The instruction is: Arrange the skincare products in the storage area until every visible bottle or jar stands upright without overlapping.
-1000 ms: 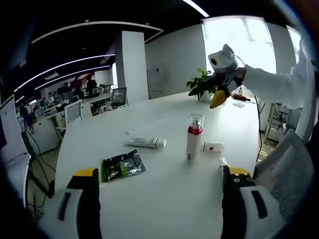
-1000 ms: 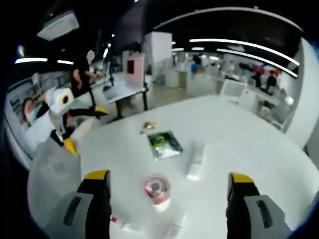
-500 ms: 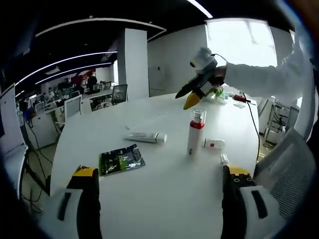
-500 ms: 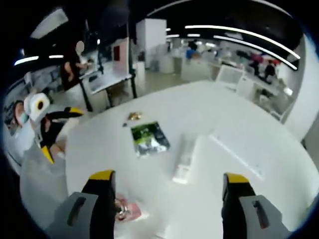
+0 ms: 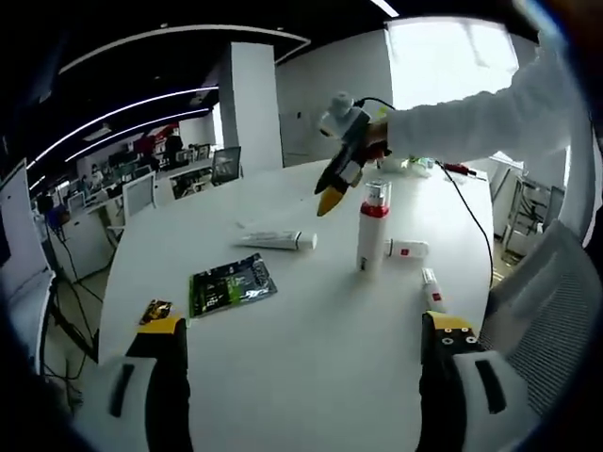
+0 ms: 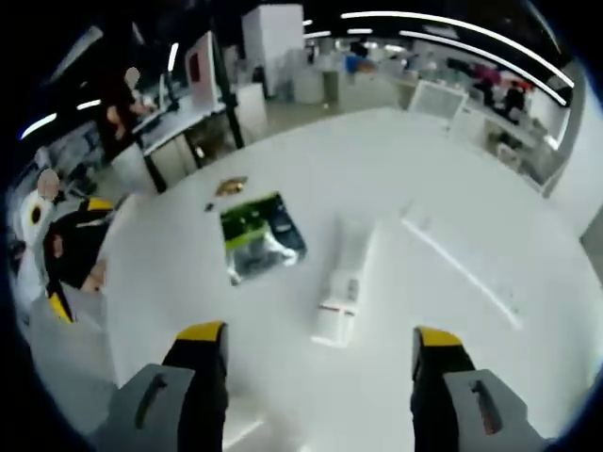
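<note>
A white bottle (image 5: 373,226) with a red band and clear cap stands upright on the white table (image 5: 311,330). Left of it a long white tube (image 5: 278,241) lies flat. A short white tube with a red label (image 5: 405,250) and a thin small tube (image 5: 431,287) lie to the bottle's right. My left gripper (image 5: 306,367) stays open and low near the table's near edge. My right gripper (image 5: 332,184), on a white sleeve, hangs over the long tube. In the right gripper view, that gripper (image 6: 320,367) is open above the long tube (image 6: 344,292).
A green sachet (image 5: 231,284) and a small gold wrapper (image 5: 155,311) lie at the left; both sachet (image 6: 256,235) and wrapper (image 6: 231,185) show beyond the tube. A mesh chair (image 5: 537,301) stands at the right edge. A cable (image 5: 464,202) crosses the far table. The left gripper (image 6: 57,245) sits at the left.
My right gripper has swung leftward from beyond the bottle to above the long white tube. In its view the bottle has slid out at the bottom. The left gripper barely moved.
</note>
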A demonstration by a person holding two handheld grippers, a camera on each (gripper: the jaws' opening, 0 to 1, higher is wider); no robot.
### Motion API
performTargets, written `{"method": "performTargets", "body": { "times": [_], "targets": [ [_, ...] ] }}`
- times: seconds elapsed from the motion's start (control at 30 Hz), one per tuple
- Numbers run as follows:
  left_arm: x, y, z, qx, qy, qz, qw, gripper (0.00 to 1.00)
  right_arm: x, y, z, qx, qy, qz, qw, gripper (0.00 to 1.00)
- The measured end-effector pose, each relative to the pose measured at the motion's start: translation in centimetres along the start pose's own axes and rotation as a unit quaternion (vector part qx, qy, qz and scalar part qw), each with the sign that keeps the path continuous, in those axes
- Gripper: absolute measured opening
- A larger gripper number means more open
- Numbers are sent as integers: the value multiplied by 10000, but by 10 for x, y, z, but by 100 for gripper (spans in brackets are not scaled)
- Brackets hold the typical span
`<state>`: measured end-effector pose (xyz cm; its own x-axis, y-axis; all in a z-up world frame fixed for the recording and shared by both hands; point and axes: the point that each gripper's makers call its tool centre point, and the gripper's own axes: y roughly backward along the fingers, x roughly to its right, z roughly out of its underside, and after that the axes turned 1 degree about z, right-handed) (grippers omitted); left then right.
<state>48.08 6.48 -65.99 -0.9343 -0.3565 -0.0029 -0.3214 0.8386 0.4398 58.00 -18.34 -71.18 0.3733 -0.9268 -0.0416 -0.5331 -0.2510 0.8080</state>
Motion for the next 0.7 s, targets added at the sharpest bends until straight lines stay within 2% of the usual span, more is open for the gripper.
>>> {"method": "performTargets", "body": {
  "times": [0.2,0.37,0.57,0.7],
  "targets": [
    [4,-2,2,-92,-135,47,9999,99,8,-23,0,-228,5,18,9997,75],
    [7,-3,0,-51,-118,117,9998,99,8,-46,8,-634,113,13,9979,72],
    [6,-2,1,-84,-93,108,9999,99,11,-69,10,-866,-111,68,9962,69],
    [7,-2,2,-80,-108,139,9998,99,19,-79,10,-1047,-30,231,9942,60]
  ]
}}
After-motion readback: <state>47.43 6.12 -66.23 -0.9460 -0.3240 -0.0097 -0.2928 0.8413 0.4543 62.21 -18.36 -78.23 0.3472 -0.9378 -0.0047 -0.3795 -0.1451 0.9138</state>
